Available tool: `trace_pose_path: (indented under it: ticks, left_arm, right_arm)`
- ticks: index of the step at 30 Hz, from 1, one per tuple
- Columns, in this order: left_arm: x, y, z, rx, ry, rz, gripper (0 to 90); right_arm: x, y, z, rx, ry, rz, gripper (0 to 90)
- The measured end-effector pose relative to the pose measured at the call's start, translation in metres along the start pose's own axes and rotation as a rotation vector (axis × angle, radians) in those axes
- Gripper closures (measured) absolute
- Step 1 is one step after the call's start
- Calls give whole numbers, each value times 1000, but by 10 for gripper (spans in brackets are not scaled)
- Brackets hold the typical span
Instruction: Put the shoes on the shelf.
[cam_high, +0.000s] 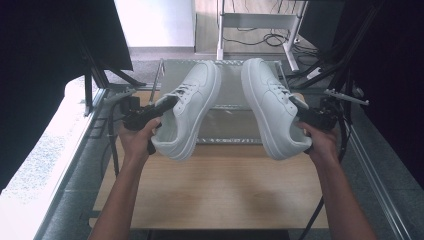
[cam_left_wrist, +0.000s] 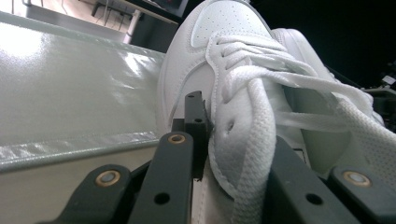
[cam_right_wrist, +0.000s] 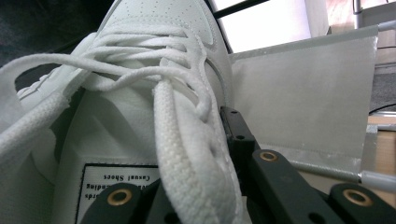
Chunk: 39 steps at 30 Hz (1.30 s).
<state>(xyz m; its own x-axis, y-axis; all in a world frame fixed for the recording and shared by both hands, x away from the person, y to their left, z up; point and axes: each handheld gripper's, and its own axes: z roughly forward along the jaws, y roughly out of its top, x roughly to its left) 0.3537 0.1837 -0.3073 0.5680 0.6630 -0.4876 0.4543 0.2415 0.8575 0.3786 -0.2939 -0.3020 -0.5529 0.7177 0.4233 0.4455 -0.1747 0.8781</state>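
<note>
I have a white sneaker in each claw, both lifted clear of the wooden counter (cam_high: 220, 185) and sitting in the middle of the high view.

My left claw (cam_high: 159, 111) is clamped on the left sneaker (cam_high: 190, 107), left of centre in that frame. The shoe hangs tilted, toe toward the top of the frame and heel low, near my left hand (cam_high: 135, 140). In the left gripper view the jaws are closed tight on the shoe's side wall by the lace holes: one black jaw presses the outside of the upper at centre frame, the other sits inside the shoe at lower right. White laces (cam_left_wrist: 275, 88) cross the middle of that view, and the perforated toe points to the top of the frame.

My right claw (cam_high: 306, 114) is likewise closed on the right sneaker (cam_high: 267, 107), right of centre, toe up and heel down by my right hand (cam_high: 320, 142). In the right gripper view one jaw bears on the outside of the upper at centre frame, the other is inside the shoe at the bottom left, beside a printed label (cam_right_wrist: 119, 179) on the tongue.

The two shoes are apart, soles facing outward, with a gap between their toes. Behind them, in the upper middle of the high view, stands a shiny metal rack (cam_high: 230, 107) at the far edge of the counter.
</note>
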Motion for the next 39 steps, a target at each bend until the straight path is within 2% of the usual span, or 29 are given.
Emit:
trace_pose_path:
  ticks: [12, 17, 19, 25, 28, 32, 35, 36, 39]
  left_arm:
    - [3, 15, 17, -3, 16, -16, 826]
    - [6, 25, 25, -7, 43, -13, 826]
    - [10, 31, 30, -5, 62, -26, 826]
    - [17, 41, 38, -1, 84, -40, 826]
    - [18, 43, 43, 2, 94, -44, 825]
    - [18, 49, 48, 14, 101, -33, 825]
    - [16, 53, 51, 6, 105, -38, 825]
    - [15, 55, 53, 4, 107, -44, 825]
    - [14, 58, 55, 2, 114, -44, 826]
  right_arm:
    - [4, 19, 13, -4, -13, 11, 860]
    - [9, 28, 21, 6, -41, -14, 861]
    - [10, 34, 28, 12, -60, -30, 861]
    - [10, 42, 41, 26, -90, -34, 860]
    - [10, 46, 49, 25, -95, -15, 861]
    - [11, 50, 54, 17, -112, -20, 860]
    - [11, 52, 56, 13, -118, -10, 860]
    - [10, 55, 59, 7, -124, 8, 860]
    - [10, 58, 62, 4, -134, 9, 860]
